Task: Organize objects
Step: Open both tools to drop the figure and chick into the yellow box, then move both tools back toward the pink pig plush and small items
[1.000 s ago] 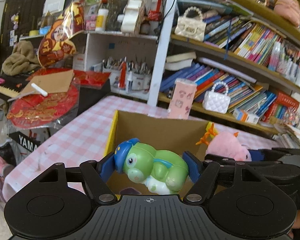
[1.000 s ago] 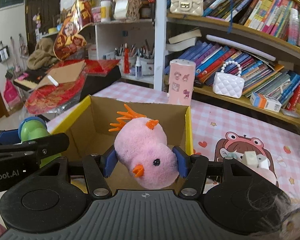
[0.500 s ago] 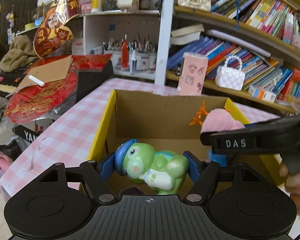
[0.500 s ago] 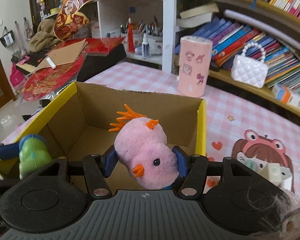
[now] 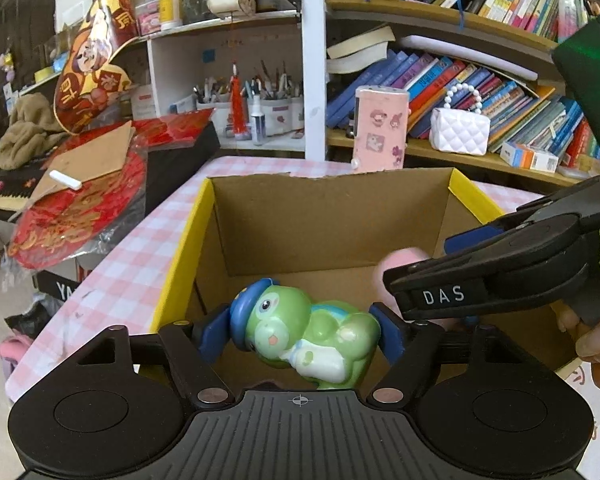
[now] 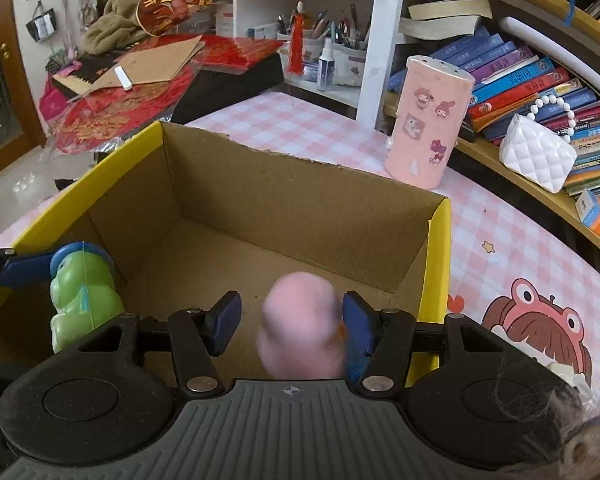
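An open cardboard box (image 5: pixel 328 220) with yellow outer sides stands on the pink checked table. My left gripper (image 5: pixel 302 332) hangs over the box's near left corner. Its blue pads still touch a green frog toy with a blue cap (image 5: pixel 300 332), and the jaws are opening. My right gripper (image 6: pixel 290 320) is over the box's (image 6: pixel 300 208) near right part. A pink plush chick (image 6: pixel 300 332) sits blurred between its pads, with a gap at the left pad. In the right wrist view the frog (image 6: pixel 84 296) shows at the left. In the left wrist view the chick (image 5: pixel 396 264) peeks out behind the right gripper's finger (image 5: pixel 460 280).
A pink sticker-covered canister (image 6: pixel 428 124) stands just behind the box. A white quilted purse (image 6: pixel 538 156) sits on the low bookshelf at the right. A frog-print mat (image 6: pixel 540 320) lies right of the box. Red decorations (image 5: pixel 80 208) are piled beyond the table's left edge.
Both grippers came forward and lower over the box. The chick, gripped before, now sits smaller and blurred, clear of the left pad. The frog has tilted in the left pads.
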`<control>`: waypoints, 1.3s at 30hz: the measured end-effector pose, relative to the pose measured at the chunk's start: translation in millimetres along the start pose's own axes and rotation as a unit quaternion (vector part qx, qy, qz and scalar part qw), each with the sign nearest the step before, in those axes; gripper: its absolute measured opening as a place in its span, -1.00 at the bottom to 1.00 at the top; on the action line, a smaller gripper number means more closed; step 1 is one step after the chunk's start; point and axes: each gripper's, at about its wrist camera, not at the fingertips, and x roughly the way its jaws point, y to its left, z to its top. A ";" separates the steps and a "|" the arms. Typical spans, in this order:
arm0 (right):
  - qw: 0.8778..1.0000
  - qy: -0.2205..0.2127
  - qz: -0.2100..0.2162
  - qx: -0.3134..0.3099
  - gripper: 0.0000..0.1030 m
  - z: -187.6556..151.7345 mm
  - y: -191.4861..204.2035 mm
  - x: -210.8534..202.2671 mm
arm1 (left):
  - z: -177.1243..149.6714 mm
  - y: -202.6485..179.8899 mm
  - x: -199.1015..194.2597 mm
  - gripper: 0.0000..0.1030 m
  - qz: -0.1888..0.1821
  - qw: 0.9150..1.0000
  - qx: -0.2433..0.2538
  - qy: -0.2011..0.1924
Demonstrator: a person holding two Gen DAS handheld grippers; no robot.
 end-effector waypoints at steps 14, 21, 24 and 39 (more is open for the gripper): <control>0.994 -0.085 -0.033 0.063 0.28 -0.9 -9.5 -44.8 | 4.3 8.4 -29.8 0.68 0.007 0.998 -0.017 -0.055; 0.987 -0.127 -0.055 0.083 0.33 -15.3 -1.4 -81.5 | 2.6 18.0 -56.1 0.75 0.012 0.996 -0.040 -0.076; 0.985 -0.133 -0.062 0.088 0.33 -24.7 4.4 -93.2 | -1.3 20.7 -65.9 0.76 0.014 0.996 -0.044 -0.078; 0.984 -0.132 -0.076 0.096 0.33 -80.2 41.0 -139.3 | -40.7 39.7 -114.4 0.80 0.037 0.995 -0.068 -0.065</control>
